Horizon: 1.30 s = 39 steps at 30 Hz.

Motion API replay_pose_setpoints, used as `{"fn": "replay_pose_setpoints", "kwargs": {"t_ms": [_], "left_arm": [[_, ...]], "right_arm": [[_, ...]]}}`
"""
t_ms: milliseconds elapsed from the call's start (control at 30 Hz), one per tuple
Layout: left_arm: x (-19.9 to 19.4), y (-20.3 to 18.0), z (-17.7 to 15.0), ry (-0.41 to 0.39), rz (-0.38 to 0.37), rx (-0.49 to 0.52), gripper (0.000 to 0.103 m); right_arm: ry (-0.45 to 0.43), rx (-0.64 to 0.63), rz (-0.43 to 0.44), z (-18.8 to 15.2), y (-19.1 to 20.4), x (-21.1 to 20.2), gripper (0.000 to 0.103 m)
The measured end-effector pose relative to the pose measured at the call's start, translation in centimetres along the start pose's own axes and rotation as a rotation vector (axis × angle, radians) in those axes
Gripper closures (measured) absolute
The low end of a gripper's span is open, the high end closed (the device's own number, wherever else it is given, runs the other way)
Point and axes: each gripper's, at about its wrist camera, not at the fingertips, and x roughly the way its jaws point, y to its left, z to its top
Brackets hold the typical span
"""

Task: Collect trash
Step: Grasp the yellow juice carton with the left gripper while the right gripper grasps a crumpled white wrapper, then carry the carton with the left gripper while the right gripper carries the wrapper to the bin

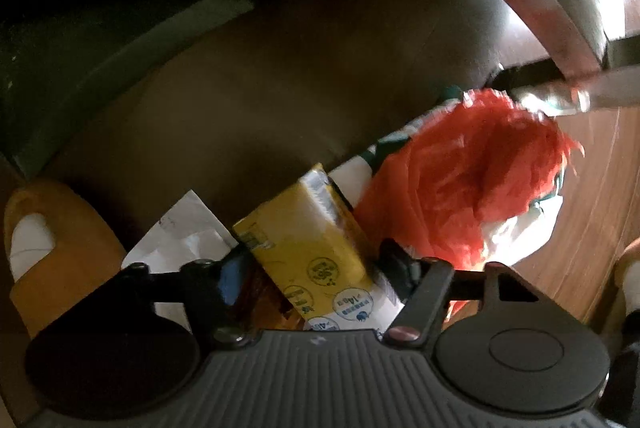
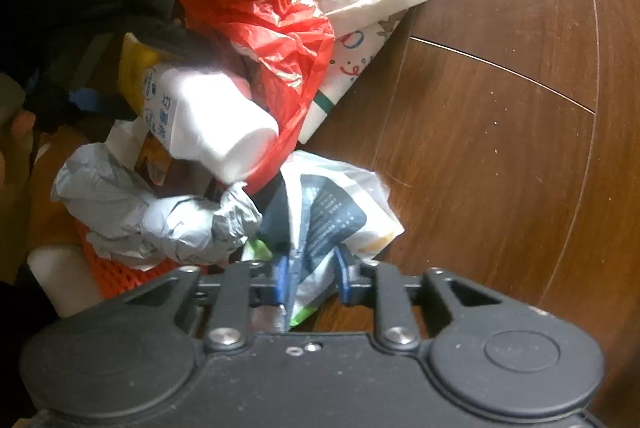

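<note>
1. Gripping a yellow carton (image 1: 308, 248), the left gripper (image 1: 312, 268) has its fingers closed against the carton's two sides, above a dark wooden floor (image 1: 592, 212).
2. Just right of the carton lies a crumpled red plastic bag (image 1: 472, 184), resting on a white printed bag (image 1: 516, 232) with green trim.
3. A white sheet of paper (image 1: 180, 240) lies on the floor left of the carton, and beside it stands a foot in a yellow slipper (image 1: 60, 252).
4. In the right wrist view, the right gripper (image 2: 310, 280) pinches a crinkled white and dark wrapper (image 2: 332, 216) between its blue fingertips (image 2: 282, 278).
5. Left of the wrapper, touching it, sits a wad of grey crumpled paper (image 2: 160, 220), partly over an orange mesh piece (image 2: 116, 272).
6. Beyond these, the same view shows the carton's white end (image 2: 212, 116) brightly lit, with the red bag and white printed bag piled behind it.
7. All the trash sits together in one heap on the floor.
</note>
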Motion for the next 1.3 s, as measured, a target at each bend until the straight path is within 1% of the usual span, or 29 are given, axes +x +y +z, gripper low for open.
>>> {"fn": "replay_pose_setpoints", "kwargs": {"t_ms": [67, 133, 233, 367, 467, 600, 700, 767, 833, 900, 1100, 1200, 1300], "left_arm": [[-0.2, 0.6, 0.4, -0.004, -0.009, -0.022, 0.044], [-0.6, 0.8, 0.5, -0.012, -0.008, -0.027, 0.048], [-1.4, 1.1, 0.7, -0.026, 0.000, -0.031, 0.053], [-3.0, 0.9, 0.3, -0.040, 0.015, -0.025, 0.056], [-4.7, 0.2, -0.3, -0.068, 0.042, 0.000, 0.057], [-7.2, -0.4, -1.8, -0.128, 0.043, 0.009, 0.058], [-8.7, -0.8, -3.4, -0.185, 0.049, 0.039, 0.059], [-9.9, -0.6, -4.4, -0.210, 0.037, 0.046, 0.059], [-9.8, -1.0, -4.9, -0.235, 0.045, 0.059, 0.059], [-11.2, -1.1, -5.8, -0.266, 0.061, 0.089, 0.059], [-15.8, -2.5, -8.5, -0.391, 0.081, 0.204, 0.059], [-18.7, -2.8, -10.2, -0.457, 0.063, 0.261, 0.059], [-21.6, -2.7, -11.3, -0.519, 0.031, 0.286, 0.059]], "right_arm": [[-0.006, -0.005, -0.004, 0.0, 0.2, -0.1, 0.086], [-0.012, -0.009, -0.008, -0.1, 0.4, -0.3, 0.094], [-0.028, -0.015, -0.032, -0.2, 0.7, -1.0, 0.101], [-0.062, 0.000, -0.067, -0.5, 0.3, -2.5, 0.102], [-0.097, 0.016, -0.078, -0.9, 0.2, -4.1, 0.103], [-0.155, 0.034, -0.061, -1.4, 0.5, -6.8, 0.103], [-0.210, 0.001, -0.051, -2.0, 0.9, -9.1, 0.103], [-0.247, -0.015, -0.050, -2.8, 0.4, -10.1, 0.103], [-0.287, -0.025, -0.049, -3.4, 0.2, -11.5, 0.103], [-0.337, -0.045, -0.058, -4.1, 0.1, -13.0, 0.103], [-0.453, -0.089, -0.035, -5.8, 0.5, -17.3, 0.103], [-0.505, -0.139, -0.044, -6.6, 0.9, -19.6, 0.103], [-0.548, -0.168, -0.045, -6.9, 1.1, -21.8, 0.103]]}}
